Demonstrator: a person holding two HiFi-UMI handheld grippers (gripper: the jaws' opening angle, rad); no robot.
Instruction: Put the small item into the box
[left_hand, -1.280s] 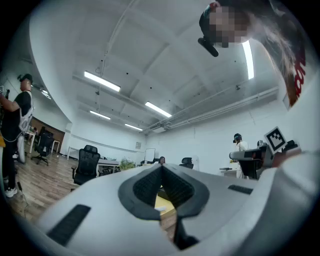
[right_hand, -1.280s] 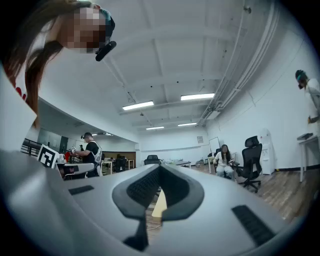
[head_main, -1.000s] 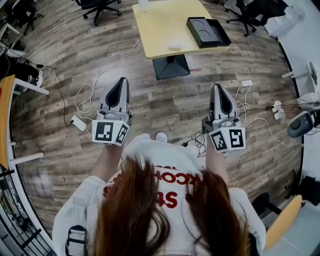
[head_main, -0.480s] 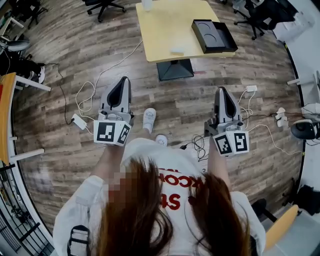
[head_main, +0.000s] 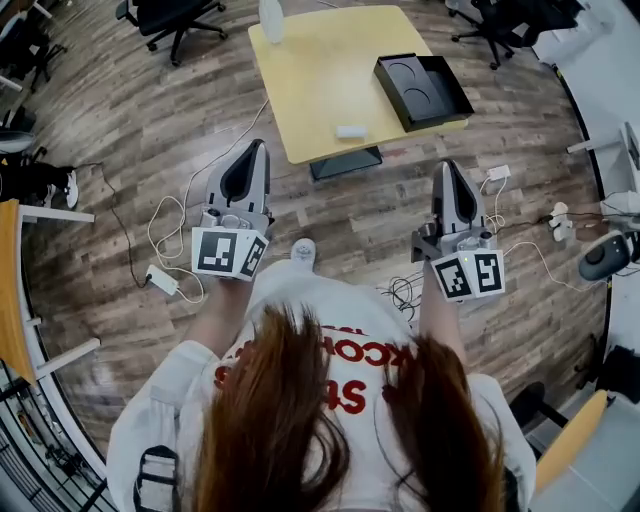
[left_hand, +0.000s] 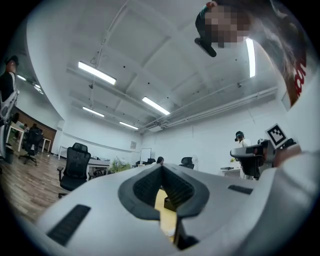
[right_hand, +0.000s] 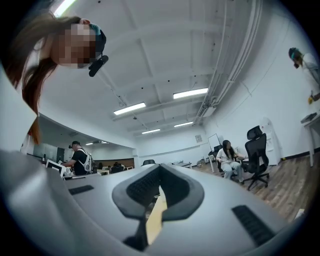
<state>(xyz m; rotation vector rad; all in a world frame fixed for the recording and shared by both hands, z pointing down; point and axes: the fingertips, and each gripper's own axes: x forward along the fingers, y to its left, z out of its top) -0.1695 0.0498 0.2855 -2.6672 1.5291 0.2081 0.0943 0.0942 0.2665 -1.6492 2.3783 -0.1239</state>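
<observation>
One black box sits open on the right side of the yellow table, upper centre of the frame. Its dark inside shows two round hollows; I cannot tell whether anything lies in them. The small white item lies on the tabletop near the table's near edge, left of the box and apart from it.

My left gripper is at centre left, over the wooden floor. Its jaws are pressed together at the tips with nothing between them; in the left gripper view only a sliver of yellow table shows through the slit below. My right gripper is at centre right, jaws likewise pressed together and empty, as the right gripper view confirms. Both grippers are short of the table, well apart from item and box.

A white upright object stands at the table's far edge. Loose cables and a white adapter trail across the floor at left. More cables and plugs lie at right. An office chair is at upper left.
</observation>
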